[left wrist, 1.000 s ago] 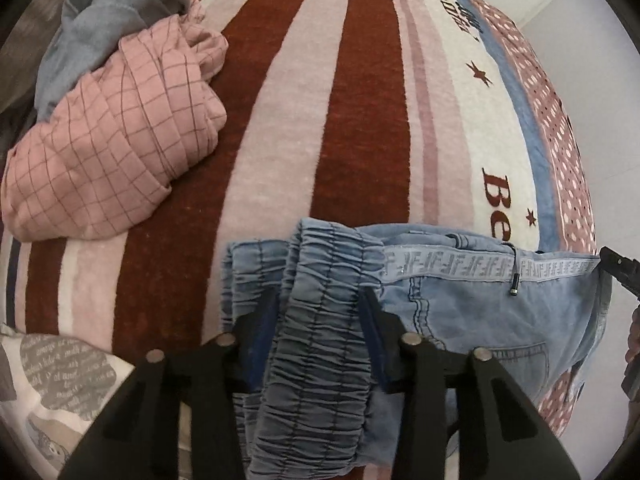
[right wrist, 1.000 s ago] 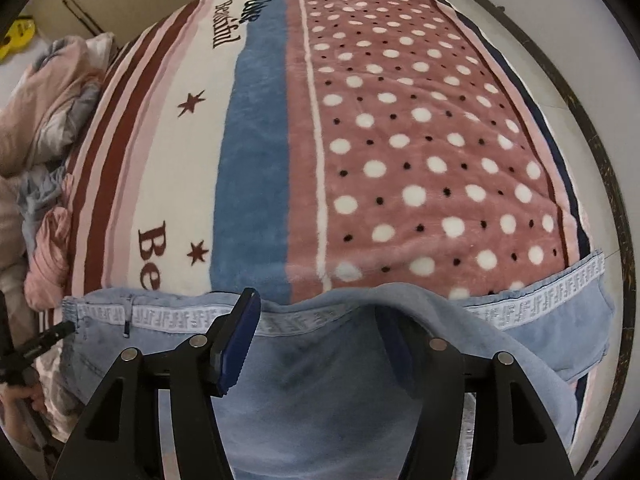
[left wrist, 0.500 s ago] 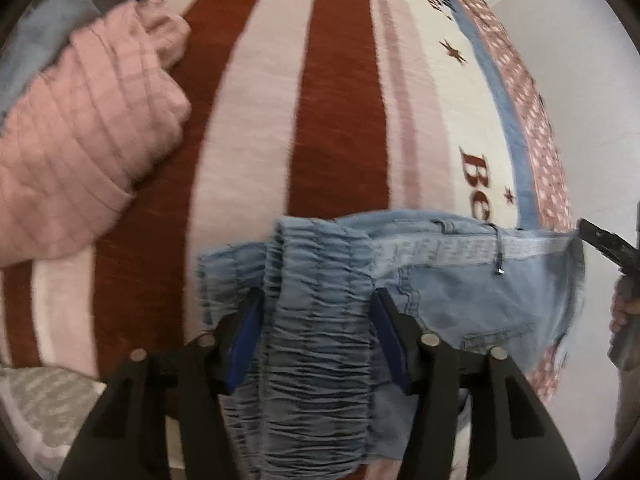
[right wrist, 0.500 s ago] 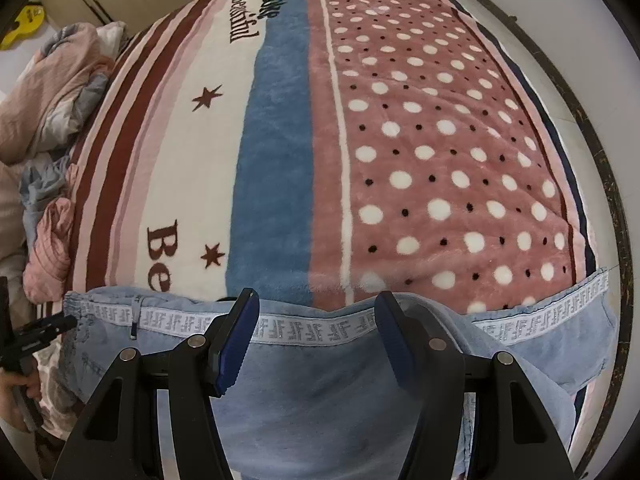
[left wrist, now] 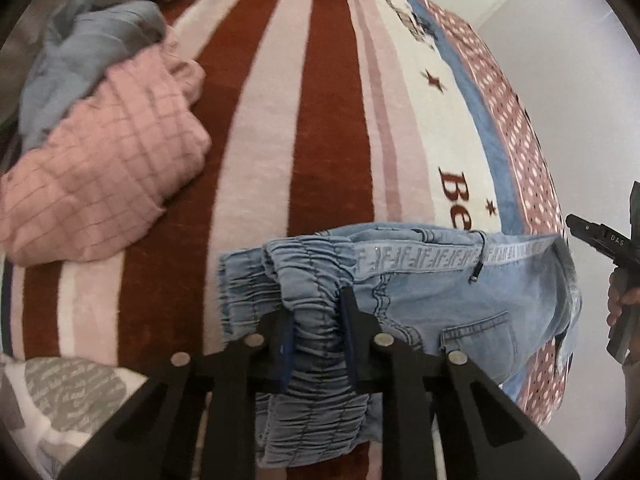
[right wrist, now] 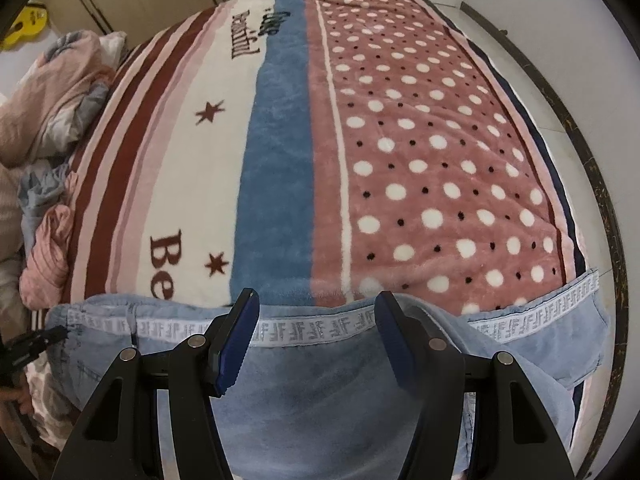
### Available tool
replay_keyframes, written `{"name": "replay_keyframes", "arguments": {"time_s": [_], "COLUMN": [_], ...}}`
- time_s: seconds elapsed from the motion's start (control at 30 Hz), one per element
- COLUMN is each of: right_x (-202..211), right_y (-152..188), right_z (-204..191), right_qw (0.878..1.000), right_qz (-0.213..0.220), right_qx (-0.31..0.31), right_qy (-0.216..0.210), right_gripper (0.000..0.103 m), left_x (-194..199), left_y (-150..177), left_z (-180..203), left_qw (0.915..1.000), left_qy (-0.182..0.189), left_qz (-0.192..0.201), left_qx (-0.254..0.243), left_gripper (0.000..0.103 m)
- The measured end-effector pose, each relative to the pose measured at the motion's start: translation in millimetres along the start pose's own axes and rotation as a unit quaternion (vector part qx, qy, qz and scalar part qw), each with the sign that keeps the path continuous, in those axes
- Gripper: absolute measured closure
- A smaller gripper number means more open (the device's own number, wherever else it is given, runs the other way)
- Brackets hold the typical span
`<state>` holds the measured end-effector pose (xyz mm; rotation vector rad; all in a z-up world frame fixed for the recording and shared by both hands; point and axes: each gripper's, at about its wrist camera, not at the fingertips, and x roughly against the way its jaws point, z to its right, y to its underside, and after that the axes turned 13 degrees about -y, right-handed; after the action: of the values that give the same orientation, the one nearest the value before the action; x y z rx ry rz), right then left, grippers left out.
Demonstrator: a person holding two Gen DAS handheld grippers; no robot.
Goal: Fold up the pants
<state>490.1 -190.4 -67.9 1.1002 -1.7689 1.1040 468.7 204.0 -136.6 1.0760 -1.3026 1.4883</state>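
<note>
My left gripper (left wrist: 316,334) has just closed on the jeans' (left wrist: 432,304) elastic waistband; right gripper (right wrist: 316,340) gapes half-wide over denim. Jeans lie along the bed's (right wrist: 400,140) near edge (folding barely begun).

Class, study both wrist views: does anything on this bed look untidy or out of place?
Yes. A crumpled pink checked garment and a grey-blue one lie heaped at the blanket's edge. The jeans also bunch at the elastic waistband.

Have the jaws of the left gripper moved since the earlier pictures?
Yes. The left gripper has just been closing inward on the gathered waistband of the jeans.
</note>
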Motion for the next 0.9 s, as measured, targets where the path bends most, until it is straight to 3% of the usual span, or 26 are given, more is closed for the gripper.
{"name": "replay_keyframes", "arguments": {"time_s": [0.07,0.13,0.33,0.4,0.5,0.57,0.7,0.8,0.9], "right_x": [0.6,-0.5,-4.7,3.0,26.0,45.7,91.9,118.2,129.4], "right_y": [-2.7,-5.2,-5.3,-2.2,3.8,7.1,22.3,52.0,85.7], "right_z": [-5.5,-13.9,-25.7,-22.5,-12.1,-1.7,31.0,65.0,99.3], "right_qw": [1.0,1.0,0.999,1.0,1.0,1.0,0.998,0.996,0.993], "right_qz": [0.003,0.005,-0.003,-0.004,0.007,0.019,0.045,0.058,0.061], "right_qx": [-0.001,0.01,0.033,0.029,0.023,0.01,-0.012,-0.045,-0.096], "right_qy": [-0.012,-0.015,-0.005,-0.005,0.007,0.011,0.032,0.047,0.033], "right_gripper": [0.047,0.047,0.047,0.047,0.047,0.046,0.035,0.034,0.034], "left_x": [3.2,-1.4,-17.3,-10.0,7.3,20.3,42.1,55.6,63.6], "left_y": [3.4,5.1,7.3,5.3,0.5,-4.3,-14.1,-19.4,-17.7], "left_z": [-7.3,-16.0,-9.1,-7.7,-6.0,-2.2,24.2,61.7,100.5], "left_qw": [0.9998,0.9997,0.9987,0.9976,0.9948,0.9948,0.9952,0.9948,0.9954], "left_qy": [-0.019,-0.014,-0.05,-0.069,-0.101,-0.101,-0.09,-0.079,-0.065], "left_qz": [0.008,0.004,-0.01,-0.005,0.01,0.018,0.037,0.055,0.055], "left_qx": [0.005,0.018,-0.001,-0.003,-0.005,0.002,-0.011,-0.032,-0.045], "left_gripper": [0.086,0.085,0.069,0.06,0.054,0.047,0.047,0.047,0.046]}}
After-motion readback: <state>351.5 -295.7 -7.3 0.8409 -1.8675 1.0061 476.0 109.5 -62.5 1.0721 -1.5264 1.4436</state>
